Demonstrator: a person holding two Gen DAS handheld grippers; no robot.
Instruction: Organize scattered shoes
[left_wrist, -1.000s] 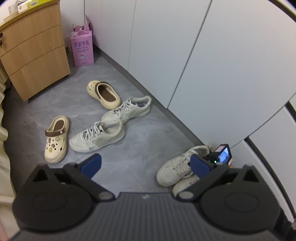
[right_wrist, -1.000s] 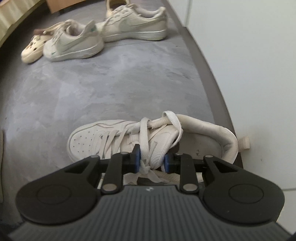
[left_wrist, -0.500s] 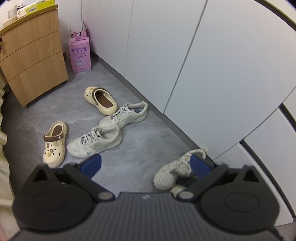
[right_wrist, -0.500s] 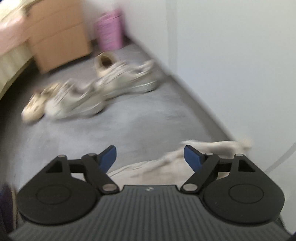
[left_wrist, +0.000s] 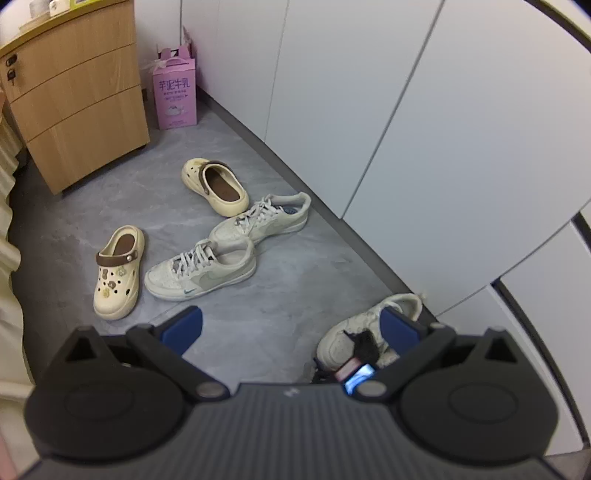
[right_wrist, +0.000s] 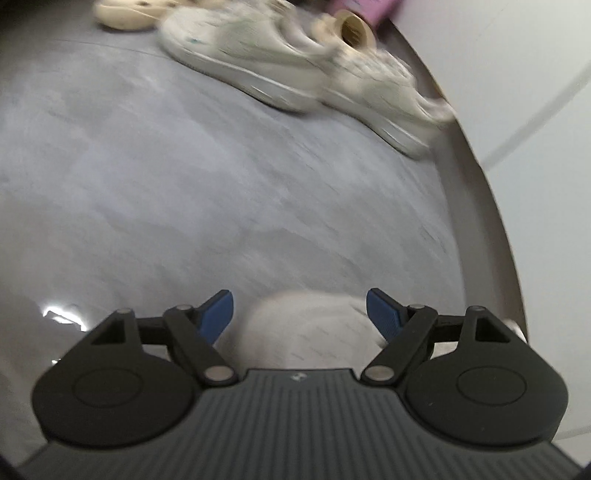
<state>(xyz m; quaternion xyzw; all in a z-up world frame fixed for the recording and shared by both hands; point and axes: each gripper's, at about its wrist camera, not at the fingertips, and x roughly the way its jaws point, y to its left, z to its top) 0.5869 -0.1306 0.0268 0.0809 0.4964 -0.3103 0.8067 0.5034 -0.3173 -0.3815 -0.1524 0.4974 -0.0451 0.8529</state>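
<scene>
Hovering my right gripper (right_wrist: 299, 314), jaws wide and empty, above a white sneaker (right_wrist: 306, 328) at 6 o'clock; blurred view risks misaligned grasp.

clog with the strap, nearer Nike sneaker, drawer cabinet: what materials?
Clog: moulded foam or rubber by the look, matte cream, vent holes, brown strap. Sneaker: probably leather or synthetic, smooth off-white panels, woven laces. Cabinet: wood-grain surface, likely laminate or veneer; cannot tell which.
</scene>
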